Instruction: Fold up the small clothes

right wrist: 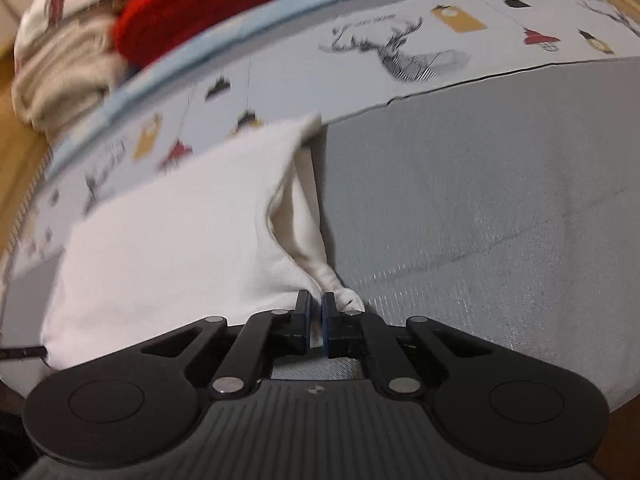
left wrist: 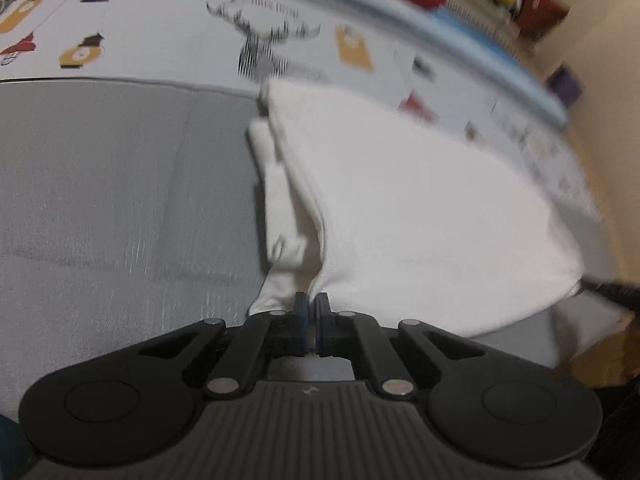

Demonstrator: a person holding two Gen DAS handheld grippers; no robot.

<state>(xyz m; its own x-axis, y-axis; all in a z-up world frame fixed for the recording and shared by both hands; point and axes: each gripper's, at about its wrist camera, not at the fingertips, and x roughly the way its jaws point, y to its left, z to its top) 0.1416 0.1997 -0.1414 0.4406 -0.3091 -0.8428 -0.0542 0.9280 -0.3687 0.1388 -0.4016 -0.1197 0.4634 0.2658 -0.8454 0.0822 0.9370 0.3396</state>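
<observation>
— Where's the garment?

— The white cloth (left wrist: 420, 216) lies on the grey mat (left wrist: 120, 200), its far edge over the printed sheet (left wrist: 160, 40) with the deer head.

— And the claws?

— The left claw (left wrist: 311, 304) is clamped on one near corner, the right claw (right wrist: 315, 304) on the other (cloth shows between its blue pads). Both corners are raised off the mat.

— Behind?

— A red knit (right wrist: 200, 4) and a beige pile (right wrist: 60, 76), blurred.
</observation>
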